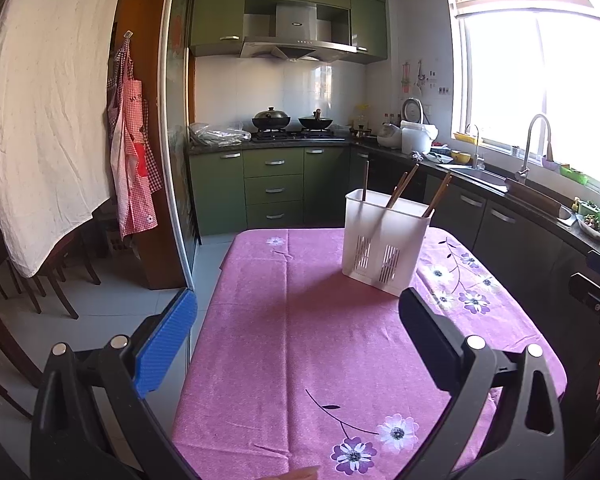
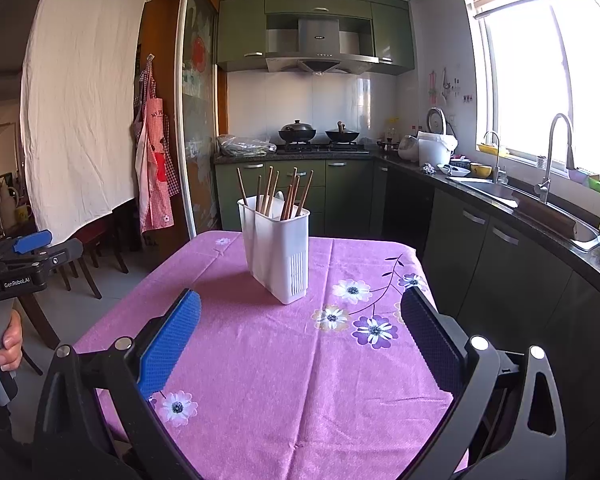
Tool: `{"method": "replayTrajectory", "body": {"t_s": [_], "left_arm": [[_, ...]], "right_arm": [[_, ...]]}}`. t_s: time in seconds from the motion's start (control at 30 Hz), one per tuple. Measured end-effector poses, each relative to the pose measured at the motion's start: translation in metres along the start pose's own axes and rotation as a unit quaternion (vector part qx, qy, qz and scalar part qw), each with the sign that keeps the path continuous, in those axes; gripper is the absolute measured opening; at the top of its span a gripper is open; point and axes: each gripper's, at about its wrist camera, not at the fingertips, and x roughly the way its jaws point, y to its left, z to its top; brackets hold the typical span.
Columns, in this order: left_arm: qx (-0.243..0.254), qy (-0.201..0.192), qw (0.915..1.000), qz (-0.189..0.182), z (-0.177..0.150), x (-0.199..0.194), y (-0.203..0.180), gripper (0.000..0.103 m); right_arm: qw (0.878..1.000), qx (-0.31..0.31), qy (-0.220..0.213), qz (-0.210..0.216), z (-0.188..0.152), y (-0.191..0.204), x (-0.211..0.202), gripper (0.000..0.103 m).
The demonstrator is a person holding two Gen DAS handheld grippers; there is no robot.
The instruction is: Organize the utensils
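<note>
A white slotted plastic utensil holder (image 1: 382, 240) (image 2: 278, 246) stands upright toward the far end of a table covered in a pink floral cloth (image 1: 300, 340) (image 2: 260, 360). Several brown wooden chopsticks (image 2: 288, 196) (image 1: 400, 188) stick up out of it. My left gripper (image 1: 298, 328) hangs open above the near part of the cloth with nothing between its fingers. My right gripper (image 2: 300, 332) is also open and empty, short of the holder. In the right wrist view the left gripper's body (image 2: 20, 264) shows at the far left, held by a hand (image 2: 10, 340).
Dark green kitchen cabinets, a stove with two black woks (image 2: 320, 134), a range hood and a counter with a sink and tap (image 2: 548, 160) line the back and right. A white sheet (image 1: 48, 112), a checked apron (image 1: 134, 160) and wooden chairs (image 2: 96, 256) stand at left.
</note>
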Motion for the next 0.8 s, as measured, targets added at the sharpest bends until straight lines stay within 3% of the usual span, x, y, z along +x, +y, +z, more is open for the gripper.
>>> {"method": "replayTrajectory", "body": {"t_s": [0.8], "left_arm": [[0.002, 0.007, 1.0000, 0.001, -0.0008, 0.0029, 0.0000, 0.096]], "right_arm": [[1.000, -0.001, 0.008, 0.001, -0.0046, 0.0017, 0.0063, 0.098]]}}
